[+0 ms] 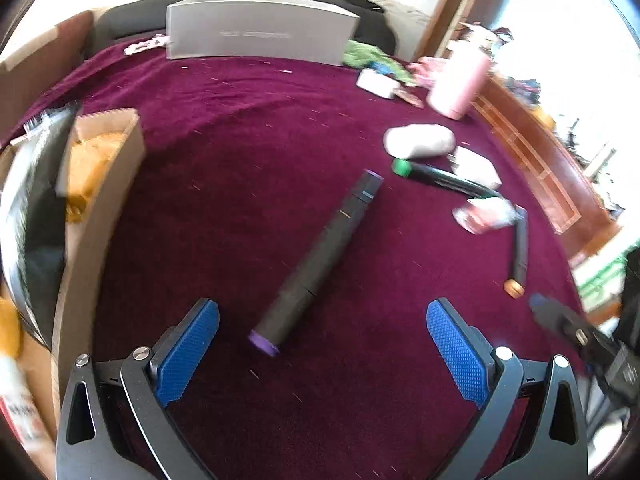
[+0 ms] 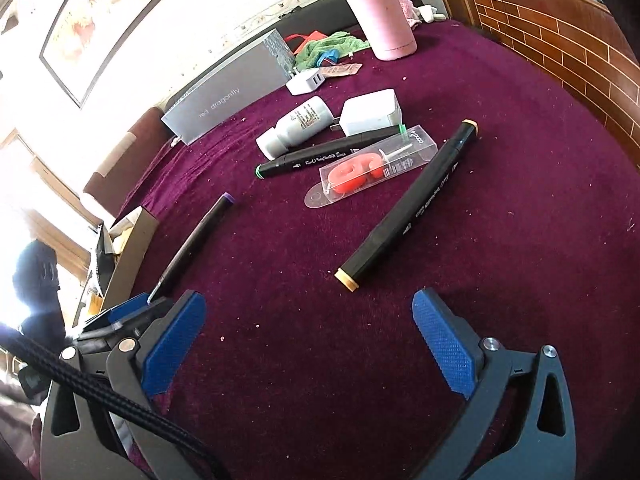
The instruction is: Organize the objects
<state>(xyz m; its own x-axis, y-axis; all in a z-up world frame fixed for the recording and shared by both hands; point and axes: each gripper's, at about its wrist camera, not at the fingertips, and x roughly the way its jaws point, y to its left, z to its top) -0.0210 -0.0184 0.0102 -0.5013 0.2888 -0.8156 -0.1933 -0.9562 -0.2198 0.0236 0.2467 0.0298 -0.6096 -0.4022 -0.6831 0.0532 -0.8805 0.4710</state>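
Left wrist alone shows the cardboard box (image 1: 100,184) (both tools gape wide, empty).

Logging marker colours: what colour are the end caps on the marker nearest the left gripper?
Purple, on both ends of the marker; clearest in the left wrist view.

Left hand-held gripper (image 1: 322,354) and right hand-held gripper (image 2: 308,346) both hover low, fingers spread wide, gripping nothing.

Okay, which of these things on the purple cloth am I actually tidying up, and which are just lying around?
Likely for the job:
purple marker
orange marker
green marker
cardboard box
left tool, open
right tool, open

Likely just lying about:
pink flask
grey box
white bottle
charger
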